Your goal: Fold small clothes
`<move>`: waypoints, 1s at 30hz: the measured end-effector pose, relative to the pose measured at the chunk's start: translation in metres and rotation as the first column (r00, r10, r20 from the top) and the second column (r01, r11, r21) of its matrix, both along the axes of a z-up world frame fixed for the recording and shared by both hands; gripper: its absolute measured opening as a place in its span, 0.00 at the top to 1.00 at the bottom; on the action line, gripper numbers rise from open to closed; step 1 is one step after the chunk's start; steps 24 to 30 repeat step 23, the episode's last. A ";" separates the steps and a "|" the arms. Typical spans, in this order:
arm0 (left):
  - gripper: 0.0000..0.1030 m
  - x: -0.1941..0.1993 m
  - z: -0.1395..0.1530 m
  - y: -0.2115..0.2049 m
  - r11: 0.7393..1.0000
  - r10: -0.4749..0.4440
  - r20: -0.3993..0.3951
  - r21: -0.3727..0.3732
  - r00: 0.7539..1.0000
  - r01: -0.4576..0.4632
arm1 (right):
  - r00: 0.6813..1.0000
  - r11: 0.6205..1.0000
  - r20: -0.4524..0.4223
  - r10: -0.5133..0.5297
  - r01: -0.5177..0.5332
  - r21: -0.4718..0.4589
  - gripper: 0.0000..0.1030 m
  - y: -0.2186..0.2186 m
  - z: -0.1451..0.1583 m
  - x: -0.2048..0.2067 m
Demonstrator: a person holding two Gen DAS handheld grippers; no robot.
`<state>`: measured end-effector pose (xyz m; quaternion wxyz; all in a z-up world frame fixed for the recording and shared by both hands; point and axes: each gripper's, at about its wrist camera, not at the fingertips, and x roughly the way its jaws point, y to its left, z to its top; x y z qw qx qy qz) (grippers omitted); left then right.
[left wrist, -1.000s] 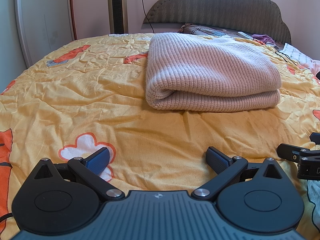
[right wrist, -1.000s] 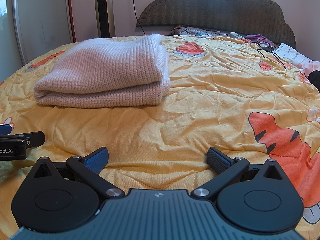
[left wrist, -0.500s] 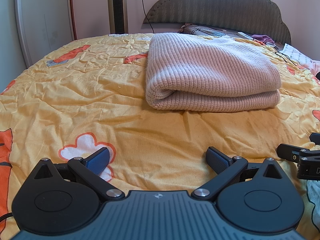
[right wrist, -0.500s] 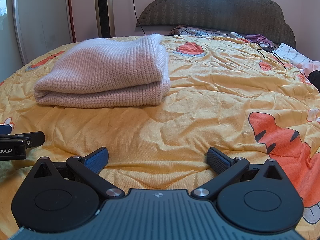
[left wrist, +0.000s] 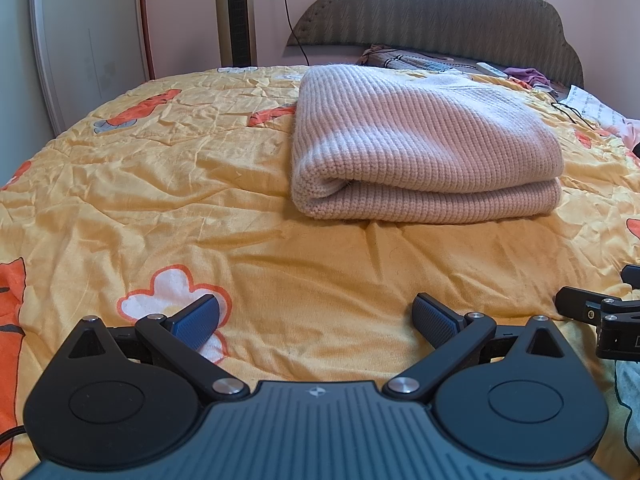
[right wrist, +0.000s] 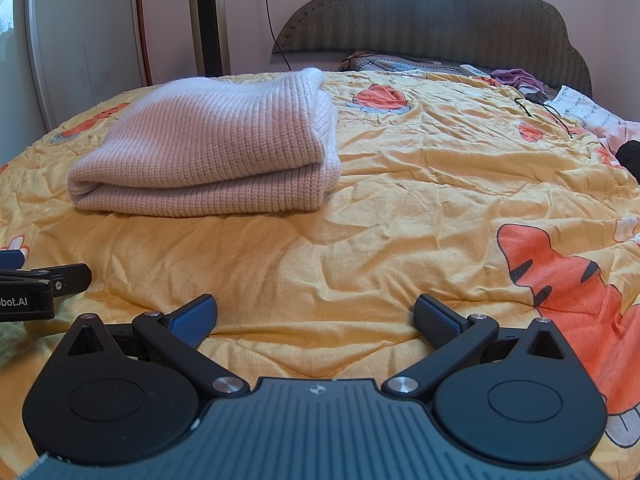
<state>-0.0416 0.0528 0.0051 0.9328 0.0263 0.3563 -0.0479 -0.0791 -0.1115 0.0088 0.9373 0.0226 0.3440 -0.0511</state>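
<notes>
Nothing has shifted over the last second: the folded pink sweater lies toward the head of the bed, both the left claw and right claw spread wide and empty near the foot edge, so this fold looks finished.

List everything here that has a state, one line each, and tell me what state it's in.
Pink knit sweater: folded, lying flat on the bed.
Left gripper: open, empty, low over the bedspread.
Right gripper: open, empty, short of the sweater.
Yellow bedspread: spread out, wrinkled.
Tower fan: upright; cannot tell if running.
</notes>
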 end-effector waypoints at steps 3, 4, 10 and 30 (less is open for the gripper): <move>0.00 0.000 0.000 0.000 1.000 -0.001 -0.005 0.000 1.000 0.001 | 1.000 1.000 0.000 0.000 0.000 0.000 0.01 0.000 0.000 0.000; 0.00 0.000 0.001 0.000 1.000 -0.003 -0.008 -0.001 1.000 0.003 | 1.000 1.000 0.000 0.000 0.000 0.000 0.01 0.000 0.000 0.000; 0.00 0.004 0.003 0.000 1.000 -0.007 -0.034 0.000 0.999 0.007 | 1.000 1.000 0.000 -0.001 0.001 0.000 0.01 0.001 0.000 0.000; 0.00 -0.023 0.021 0.001 0.992 -0.006 -0.003 -0.125 1.000 0.005 | 1.000 1.000 0.000 -0.001 0.001 0.001 0.01 0.001 0.000 -0.001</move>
